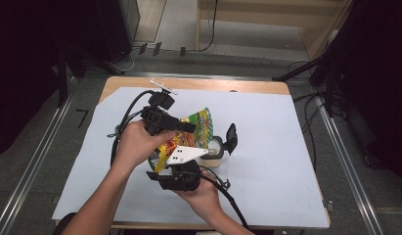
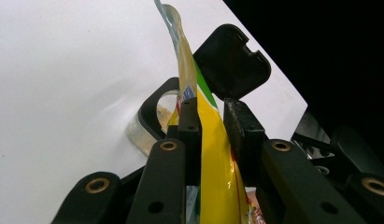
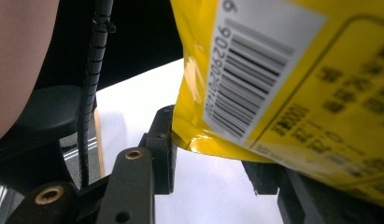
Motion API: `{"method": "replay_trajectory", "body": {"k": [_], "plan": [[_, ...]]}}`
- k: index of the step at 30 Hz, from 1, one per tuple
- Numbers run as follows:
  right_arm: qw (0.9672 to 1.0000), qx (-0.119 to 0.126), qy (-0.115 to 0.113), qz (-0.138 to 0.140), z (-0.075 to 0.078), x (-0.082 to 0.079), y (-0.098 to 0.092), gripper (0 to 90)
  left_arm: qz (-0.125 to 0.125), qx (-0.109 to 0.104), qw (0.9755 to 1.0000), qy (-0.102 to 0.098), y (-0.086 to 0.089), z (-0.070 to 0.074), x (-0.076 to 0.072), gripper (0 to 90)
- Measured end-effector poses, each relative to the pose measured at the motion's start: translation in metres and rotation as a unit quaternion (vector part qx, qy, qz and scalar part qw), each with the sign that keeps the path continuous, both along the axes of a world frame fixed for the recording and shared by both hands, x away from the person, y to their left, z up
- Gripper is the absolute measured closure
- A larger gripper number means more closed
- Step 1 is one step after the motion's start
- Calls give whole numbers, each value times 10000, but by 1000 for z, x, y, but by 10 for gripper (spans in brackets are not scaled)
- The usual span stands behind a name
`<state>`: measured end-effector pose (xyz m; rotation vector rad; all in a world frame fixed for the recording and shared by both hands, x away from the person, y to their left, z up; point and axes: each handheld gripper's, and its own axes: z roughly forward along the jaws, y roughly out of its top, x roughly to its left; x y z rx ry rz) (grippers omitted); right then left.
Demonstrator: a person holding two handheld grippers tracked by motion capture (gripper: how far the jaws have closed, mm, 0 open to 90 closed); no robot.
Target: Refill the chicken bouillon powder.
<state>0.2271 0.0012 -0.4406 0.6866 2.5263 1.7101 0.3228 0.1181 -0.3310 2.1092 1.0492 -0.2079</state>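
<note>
Snack bag (image 1: 198, 128) sits between my two grippers, held up above the white sheet (image 1: 267, 122) on the table. My left gripper (image 2: 213, 116) pinches its thin upper edge: both pads press flat on the yellow film, which rises straight out past the fingertips. My right gripper (image 3: 213, 154) is under the bag (the side with the barcode (image 3: 248, 70)); the bottom corner of the bag lies between its jaws, but I cannot tell if the pads really press on it. Just beyond the left fingertips I see a small clear container (image 2: 150, 123) with a black rim, and its black lid (image 2: 231, 60) stands open beside the bag.
</note>
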Motion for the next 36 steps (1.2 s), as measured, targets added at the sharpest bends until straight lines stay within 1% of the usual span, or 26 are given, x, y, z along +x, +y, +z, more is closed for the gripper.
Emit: {"method": "replay_trajectory", "body": {"k": [10, 15, 19, 21, 25, 28, 31, 33, 36], "plan": [[10000, 24, -27, -21, 0, 0, 0, 609, -2, -21, 10000, -6, 0, 0, 0, 782], [10000, 28, -2, -19, 0, 0, 0, 610, 2, -7, 10000, -12, -1, 1, 0, 782], [10000, 18, -12, 17, 2, -1, -1, 609, -26, 1, 10000, 46, -1, 3, 0, 781], [10000, 23, -72, 9, 4, 0, -1, 609, -40, 18, 10000, 80, -2, 6, 3, 781], [9999, 142, 12, -31, 7, 2, -2, 610, -89, 155, 9998, 91, -7, 10, 6, 780], [9999, 154, 26, -47, 7, 4, -3, 610, -82, 136, 9998, 70, -9, 9, 8, 780], [9998, 140, 96, -45, 5, 6, -4, 611, -80, 163, 9998, 87, -10, 7, 9, 780], [9998, 130, 122, -44, 4, 7, -4, 612, -38, 152, 9999, 37, -10, 5, 8, 781], [9999, 116, 81, -36, 3, 7, -4, 612, -44, 152, 9999, 1, -9, 5, 7, 781]]}}
